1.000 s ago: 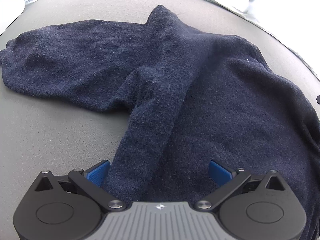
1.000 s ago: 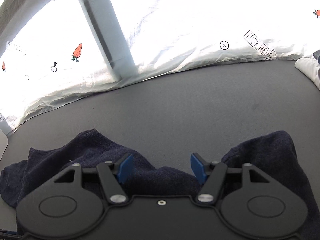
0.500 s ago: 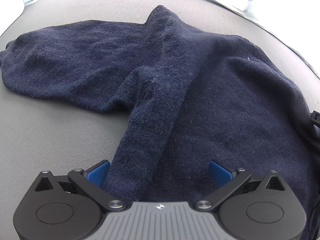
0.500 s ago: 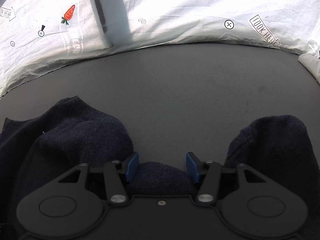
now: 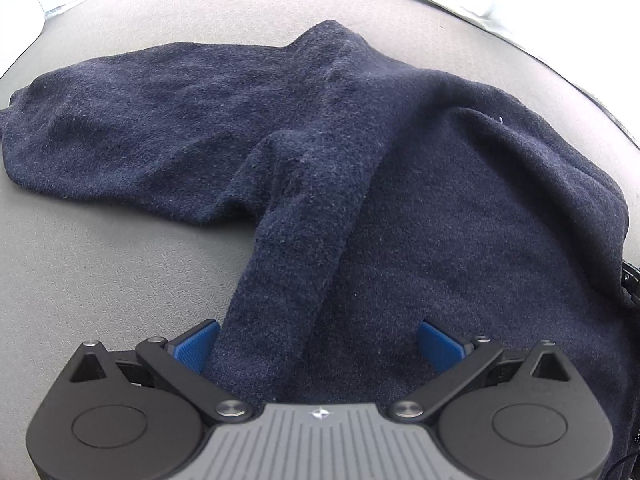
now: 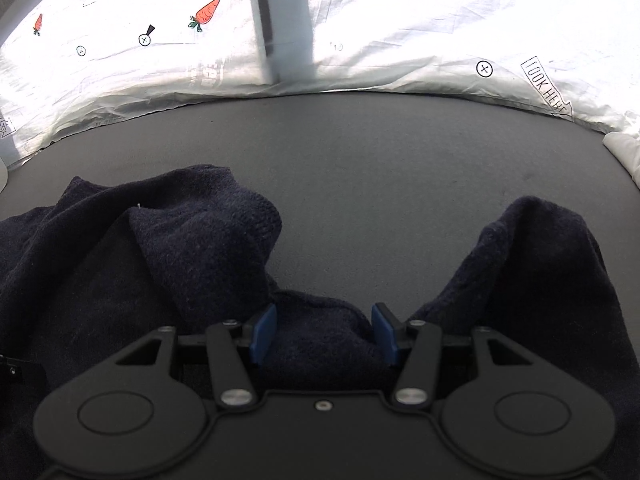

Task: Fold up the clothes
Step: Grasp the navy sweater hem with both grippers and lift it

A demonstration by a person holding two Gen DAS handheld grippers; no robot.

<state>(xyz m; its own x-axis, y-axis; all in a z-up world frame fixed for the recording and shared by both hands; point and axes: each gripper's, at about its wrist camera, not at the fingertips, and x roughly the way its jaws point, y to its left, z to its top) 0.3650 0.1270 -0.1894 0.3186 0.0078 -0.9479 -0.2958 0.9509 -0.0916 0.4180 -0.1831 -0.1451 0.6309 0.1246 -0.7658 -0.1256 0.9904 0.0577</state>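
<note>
A dark navy knitted sweater (image 5: 400,208) lies rumpled on the grey table (image 5: 100,272), one sleeve stretched out to the left. My left gripper (image 5: 318,344) hovers over its near edge, pointing steeply down. Its blue pads (image 5: 196,344) stand wide apart with a fold of sleeve lying between them, so it is open. In the right wrist view the sweater (image 6: 120,280) bunches up on both sides. My right gripper (image 6: 325,332) has its blue pads pressed against a hump of the navy cloth that fills the gap between them.
A white sheet (image 6: 420,28) printed with carrots and markers hangs behind the table's far edge, with a pale post (image 6: 284,20) in front of it. Bare grey table (image 6: 380,184) lies beyond the sweater. A white cloth lump (image 6: 624,152) sits at the far right.
The right gripper has rolled and swung along the table, its jaws have narrowed onto the cloth hump, and the sweater's edge has bunched higher. The left gripper has stayed put.
</note>
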